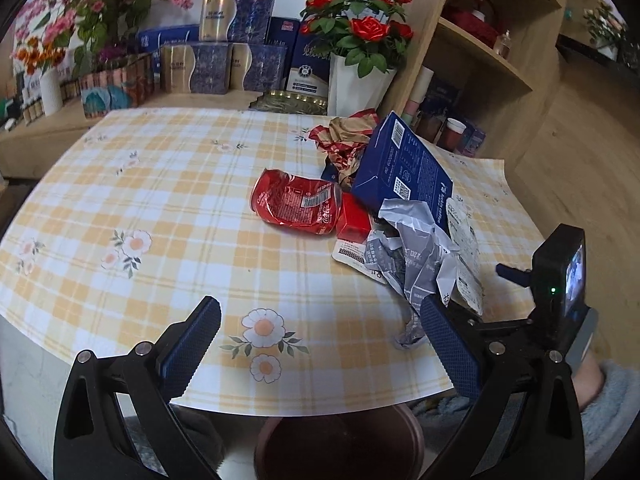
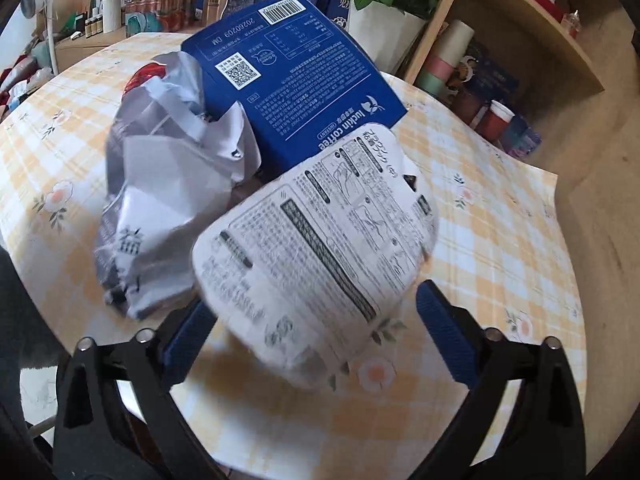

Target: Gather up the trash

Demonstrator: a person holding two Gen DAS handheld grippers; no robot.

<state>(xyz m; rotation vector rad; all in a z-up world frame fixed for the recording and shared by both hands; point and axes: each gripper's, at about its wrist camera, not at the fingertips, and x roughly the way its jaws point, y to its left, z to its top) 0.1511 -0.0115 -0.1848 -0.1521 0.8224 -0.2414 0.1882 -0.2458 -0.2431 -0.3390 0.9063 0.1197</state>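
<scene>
Surface under yellow-and-white plaid cloth with printed daisies. Behind it, a low wooden ledge carries stacked blue-and-gold boxes, a white ribbed vase with orange flowers, and pink blossoms. Red roses stand in white wrapping at the far edge. Wooden shelf unit right, holding a red paper cup. Dark round bin below the near edge.

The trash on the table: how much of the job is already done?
Nothing looks collected yet. The crushed red can, blue coffee box and crumpled grey wrapper all remain on the table. The right gripper is open around the white printed packet; the left gripper is open, empty.
</scene>
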